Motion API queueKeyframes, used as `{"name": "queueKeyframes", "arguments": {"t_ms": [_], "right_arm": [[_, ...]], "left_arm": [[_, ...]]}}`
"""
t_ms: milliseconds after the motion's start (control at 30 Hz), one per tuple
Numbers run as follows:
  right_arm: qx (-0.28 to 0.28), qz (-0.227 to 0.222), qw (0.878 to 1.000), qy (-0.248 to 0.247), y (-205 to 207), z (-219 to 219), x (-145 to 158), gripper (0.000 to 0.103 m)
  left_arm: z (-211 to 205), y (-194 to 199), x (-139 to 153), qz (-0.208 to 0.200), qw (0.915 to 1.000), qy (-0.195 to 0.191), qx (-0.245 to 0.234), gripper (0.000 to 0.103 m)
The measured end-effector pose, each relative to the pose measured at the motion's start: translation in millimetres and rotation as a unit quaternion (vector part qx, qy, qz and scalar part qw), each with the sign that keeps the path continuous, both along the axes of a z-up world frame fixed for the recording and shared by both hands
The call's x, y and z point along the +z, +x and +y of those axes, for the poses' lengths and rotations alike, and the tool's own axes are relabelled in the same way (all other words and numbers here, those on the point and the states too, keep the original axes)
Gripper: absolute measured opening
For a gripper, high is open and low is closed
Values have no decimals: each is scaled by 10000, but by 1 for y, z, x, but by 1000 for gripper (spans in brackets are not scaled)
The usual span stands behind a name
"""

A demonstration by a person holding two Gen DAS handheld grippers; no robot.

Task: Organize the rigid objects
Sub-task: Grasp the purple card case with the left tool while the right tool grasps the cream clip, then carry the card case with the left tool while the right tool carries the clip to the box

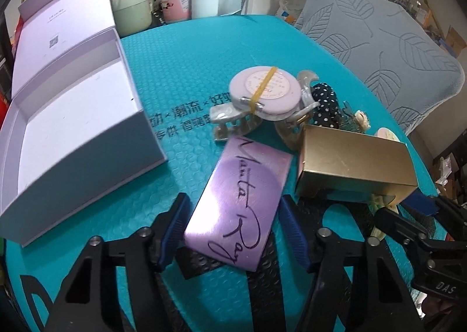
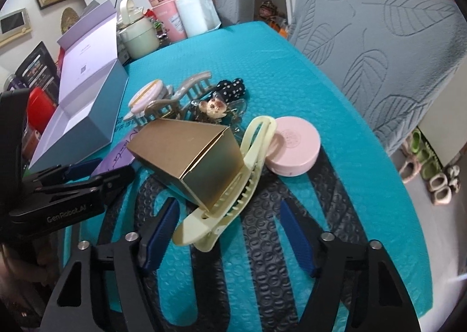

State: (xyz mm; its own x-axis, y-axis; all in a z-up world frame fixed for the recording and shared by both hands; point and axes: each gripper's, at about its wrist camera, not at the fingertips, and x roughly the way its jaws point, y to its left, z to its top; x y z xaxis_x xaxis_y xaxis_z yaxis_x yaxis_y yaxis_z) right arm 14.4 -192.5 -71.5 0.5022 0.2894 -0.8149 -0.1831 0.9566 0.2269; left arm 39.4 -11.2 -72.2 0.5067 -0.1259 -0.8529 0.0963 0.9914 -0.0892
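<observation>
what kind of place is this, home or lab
Most likely a home dining area, not a lab: fabric-covered chairs stand around a table under a teal mat, slippers lie on the floor, and a kettle stands beside paper cups.

- Even, fairly bright indoor light; shadows are soft.
- Pale glare on the purple card and the gold box.
- Strong fisheye bending, dark vignette in the corners.
- Background clutter soft; slight blur at the frame edges.
</observation>
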Motion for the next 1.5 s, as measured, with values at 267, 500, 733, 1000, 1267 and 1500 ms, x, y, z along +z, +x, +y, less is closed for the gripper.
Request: {"name": "queueKeyframes", "arguments": {"t_ms": [267, 500, 733, 1000, 1267, 1500], "right_arm": [[-27, -65, 9995, -296, -4, 1, 1, 25], [-90, -175, 9989, -426, -16, -6, 6, 23], [-86, -212, 9985, -490, -32, -12, 10, 22], [42, -141, 9982, -573, -53, -16, 8, 22], [38, -306, 9971, -694, -48, -8, 1, 45], [13, -365, 9954, -886, -41, -4, -3, 22]], "left_arm": [[-2, -3, 0, -81, 9999, 43, -46, 51], [-3, -18, 1, -51, 10000, -18, -64, 51], [-2, -38, 3, 17, 9999, -2, -107, 51], [-2, -57, 1, 92, 9998, -28, -147, 51], [-10, -56, -3, 4, 9995, 240, -190, 65], [-5, -57, -2, -206, 9995, 235, 19, 50]]}}
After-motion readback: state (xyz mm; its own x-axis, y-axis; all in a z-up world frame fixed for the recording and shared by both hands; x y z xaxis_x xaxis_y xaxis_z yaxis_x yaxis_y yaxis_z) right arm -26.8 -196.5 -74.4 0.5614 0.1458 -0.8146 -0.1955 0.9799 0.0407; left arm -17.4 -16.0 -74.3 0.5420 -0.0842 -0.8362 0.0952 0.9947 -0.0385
